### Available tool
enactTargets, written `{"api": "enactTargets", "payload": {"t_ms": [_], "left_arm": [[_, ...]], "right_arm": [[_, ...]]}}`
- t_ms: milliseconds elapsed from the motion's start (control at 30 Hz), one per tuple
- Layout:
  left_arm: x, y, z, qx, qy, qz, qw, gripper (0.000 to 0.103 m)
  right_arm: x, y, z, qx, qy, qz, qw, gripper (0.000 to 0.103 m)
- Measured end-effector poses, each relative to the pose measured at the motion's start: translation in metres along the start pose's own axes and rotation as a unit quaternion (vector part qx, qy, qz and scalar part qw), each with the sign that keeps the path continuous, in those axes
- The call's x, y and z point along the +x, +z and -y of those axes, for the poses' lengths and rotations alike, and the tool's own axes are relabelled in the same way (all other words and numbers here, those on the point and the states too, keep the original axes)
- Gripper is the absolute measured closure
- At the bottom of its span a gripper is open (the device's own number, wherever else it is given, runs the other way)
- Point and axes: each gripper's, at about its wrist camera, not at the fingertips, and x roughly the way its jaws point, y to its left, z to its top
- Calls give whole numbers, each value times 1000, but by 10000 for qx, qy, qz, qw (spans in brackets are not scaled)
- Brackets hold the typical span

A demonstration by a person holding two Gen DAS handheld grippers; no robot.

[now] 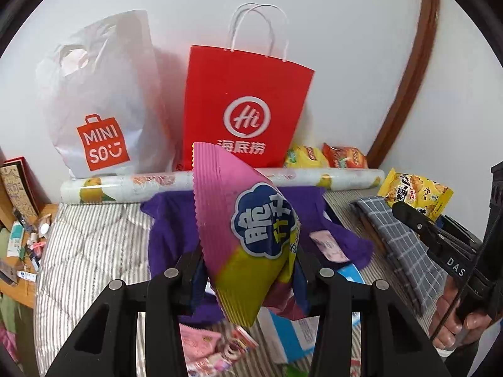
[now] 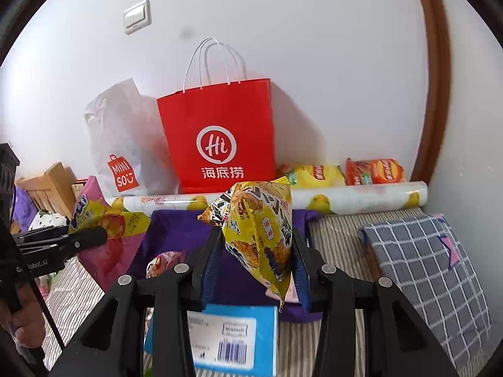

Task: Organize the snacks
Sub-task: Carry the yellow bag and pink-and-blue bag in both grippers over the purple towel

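My left gripper [image 1: 248, 270] is shut on a pink and yellow-green snack bag [image 1: 248, 220], held up above the bed. In the right wrist view that same pink bag [image 2: 103, 226] shows at the left. My right gripper [image 2: 256, 267] is shut on a yellow and black snack bag [image 2: 261, 229], which also appears at the right of the left wrist view [image 1: 415, 193]. A red paper bag [image 1: 245, 106] [image 2: 220, 138] stands against the wall ahead. Beside it lie a yellow chip bag [image 2: 314, 176] and a red chip bag [image 2: 374, 171].
A white MINISO plastic bag [image 1: 103, 100] leans left of the red bag. A fruit-print roll [image 1: 125, 185] lies along the wall. A purple cloth [image 1: 169, 229], a blue box [image 2: 232, 339] and grey checked fabric [image 2: 424, 267] lie on the striped bedding [image 1: 88, 251]. Clutter crowds a wooden shelf [image 1: 28, 235].
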Motion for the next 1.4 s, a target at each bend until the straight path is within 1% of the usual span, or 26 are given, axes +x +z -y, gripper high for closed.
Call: {"api": "enactTargets", "payload": {"t_ms": [133,233,367,467,600,667,733,767,833,900,1000,1100,1267,1300,1367,1400], "left_arm": [[16,9,-3,-107,17,-21,9999,61],[32,14,-2,-153,-44,-67,9999,61],[56,18,-2,-181,-85,-217,9996,61],[73,17,-1,-200,-115,-324,9992,61],[97,11,0,-313,-204,-532,9979,61],[112,6,3,-318,-212,-636,9972,61],[123,-1,5,-359,-199,-756,9963,61],[128,-5,7,-363,-207,-808,9959,61],[132,-10,11,-256,-151,-900,9955,61],[130,-13,15,-131,-50,-847,9963,60],[128,-14,17,-63,-77,-835,9965,60],[129,-15,17,-85,-60,-842,9964,59],[130,-15,12,-174,-95,-797,9966,58],[131,-15,12,-187,-94,-780,9967,58],[132,-15,12,-183,-74,-762,9969,58],[132,-16,12,-183,-72,-757,9969,58]], "right_arm": [[19,8,-2,30,204,21,9998,62],[38,11,-2,99,395,-43,9992,62],[69,5,-4,10,531,-302,9981,62],[91,-4,-1,-66,501,-515,9974,62],[112,-19,13,202,679,-729,9948,62],[123,-26,18,350,748,-948,9921,62],[130,-32,20,325,869,-1121,9894,62],[132,-35,22,347,840,-1161,9891,62],[133,-40,22,365,805,-1209,9887,62],[135,-43,22,343,844,-1275,9876,62],[140,-48,20,292,835,-1425,9858,61],[145,-51,19,242,923,-1576,9829,61],[146,-51,20,316,908,-1622,9821,60],[146,-51,21,336,876,-1638,9820,59],[147,-50,19,276,838,-1682,9818,53],[147,-50,19,245,828,-1663,9823,53]]}}
